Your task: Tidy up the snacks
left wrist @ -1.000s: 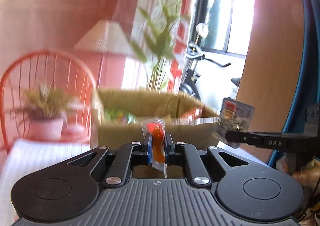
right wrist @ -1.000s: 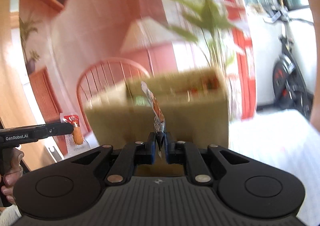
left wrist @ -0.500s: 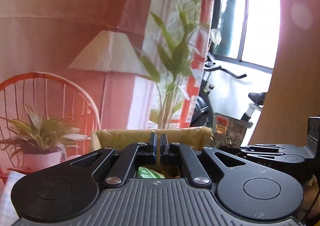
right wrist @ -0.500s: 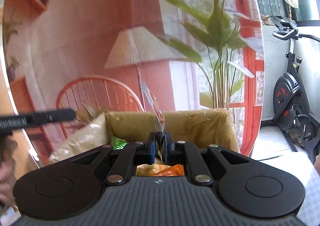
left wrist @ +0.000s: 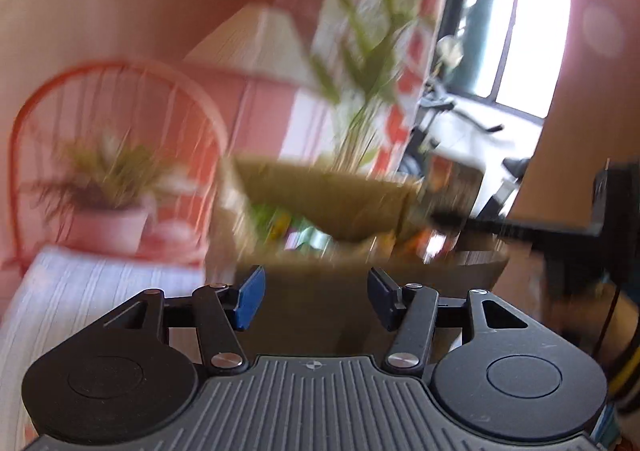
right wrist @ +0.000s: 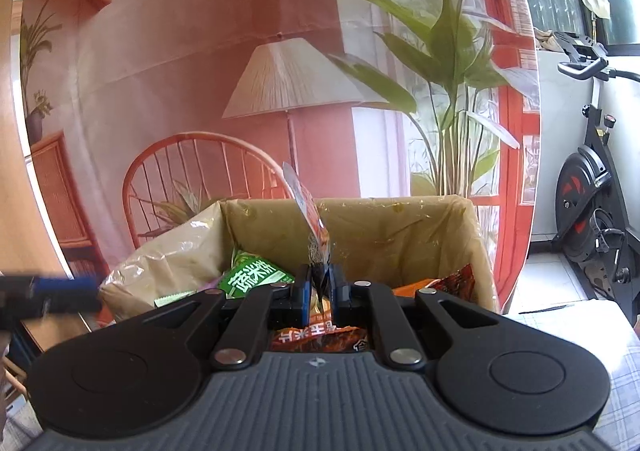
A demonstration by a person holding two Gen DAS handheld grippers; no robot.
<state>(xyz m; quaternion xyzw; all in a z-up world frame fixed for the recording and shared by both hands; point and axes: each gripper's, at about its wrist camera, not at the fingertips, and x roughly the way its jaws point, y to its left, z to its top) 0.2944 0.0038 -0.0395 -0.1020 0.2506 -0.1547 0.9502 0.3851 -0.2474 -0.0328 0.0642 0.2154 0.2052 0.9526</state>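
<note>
Over the box (right wrist: 400,227), right claw (right wrist: 320,287) pinches a packet (right wrist: 310,219) upright.

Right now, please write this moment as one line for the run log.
left gripper: jaws opening, nothing between | right gripper: shut on snack packet above cardboard box | box: holds snacks

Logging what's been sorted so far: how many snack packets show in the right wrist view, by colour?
Green packet in the box: 1
Red-brown packets in the box: 2
Packet pinched in the right gripper: 1
Total: 4; any deeper ones are hidden.
</note>
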